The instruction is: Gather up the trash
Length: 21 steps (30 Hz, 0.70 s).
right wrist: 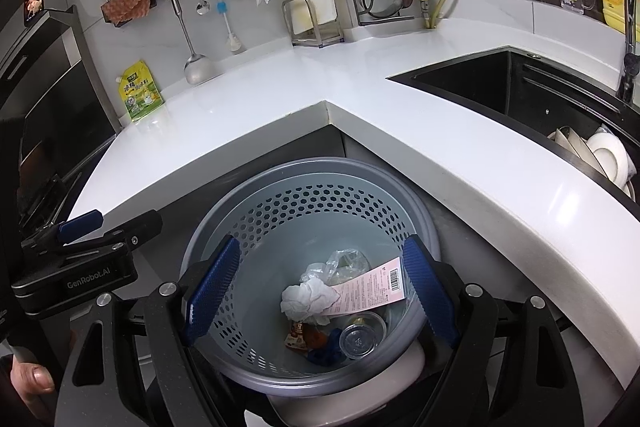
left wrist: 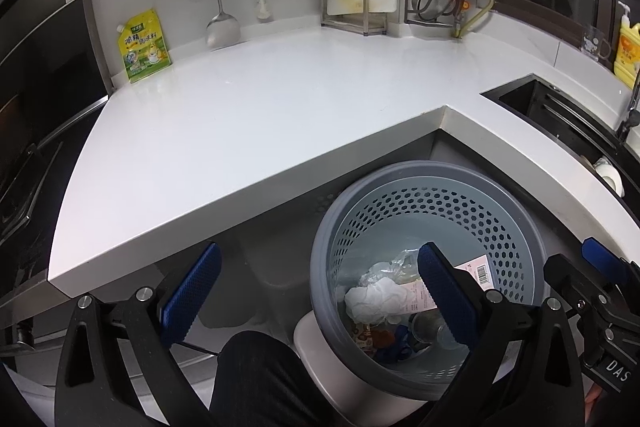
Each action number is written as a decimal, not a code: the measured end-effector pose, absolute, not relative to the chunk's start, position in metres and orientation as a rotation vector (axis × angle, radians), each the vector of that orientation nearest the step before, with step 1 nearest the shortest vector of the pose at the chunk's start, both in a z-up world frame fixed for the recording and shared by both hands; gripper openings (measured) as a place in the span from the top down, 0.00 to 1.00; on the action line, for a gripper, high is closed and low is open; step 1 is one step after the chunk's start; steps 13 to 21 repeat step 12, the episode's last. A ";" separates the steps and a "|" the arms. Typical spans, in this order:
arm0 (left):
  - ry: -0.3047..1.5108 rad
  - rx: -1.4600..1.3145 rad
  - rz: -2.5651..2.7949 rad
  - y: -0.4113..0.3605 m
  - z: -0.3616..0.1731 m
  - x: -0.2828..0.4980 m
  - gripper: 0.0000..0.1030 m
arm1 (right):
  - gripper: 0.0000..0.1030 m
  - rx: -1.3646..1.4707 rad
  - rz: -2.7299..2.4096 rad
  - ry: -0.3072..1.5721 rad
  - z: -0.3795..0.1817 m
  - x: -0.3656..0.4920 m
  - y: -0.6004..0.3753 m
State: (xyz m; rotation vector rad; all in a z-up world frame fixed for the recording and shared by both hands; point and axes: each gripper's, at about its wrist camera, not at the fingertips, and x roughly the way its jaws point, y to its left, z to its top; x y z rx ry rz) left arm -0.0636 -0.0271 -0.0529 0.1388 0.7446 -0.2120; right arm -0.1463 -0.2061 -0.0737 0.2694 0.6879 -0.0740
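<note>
We hold both claws spread and empty: right claw [right wrist: 320, 291] frames the trash basket [right wrist: 256, 227] at frame centre, left claw [left wrist: 320, 299] beside it.

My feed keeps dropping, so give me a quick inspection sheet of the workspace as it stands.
Surface: white L-shaped kitchen countertop, no loose trash seen on it.
Job's things: grey perforated plastic waste basket on the floor holds a crumpled white tissue, pink receipt, clear plastic cup, clear bag.
Clutter: yellow-green seasoning pouch against the backsplash.
Grippers: left gripper open, empty; right gripper open, empty, over the basket.
Cables: nothing seen.
Surroundings: black sink, dishes, hanging utensils.
</note>
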 end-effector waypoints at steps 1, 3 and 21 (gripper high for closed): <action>0.745 0.139 -0.211 -0.027 -0.053 -0.064 0.06 | 0.22 0.270 -0.074 0.687 -0.074 -0.147 -0.206; 0.745 0.137 -0.210 -0.027 -0.052 -0.064 0.06 | 0.22 0.270 -0.073 0.687 -0.073 -0.147 -0.205; 0.751 0.132 -0.208 -0.028 -0.053 -0.062 0.06 | 0.22 0.271 -0.073 0.689 -0.074 -0.147 -0.206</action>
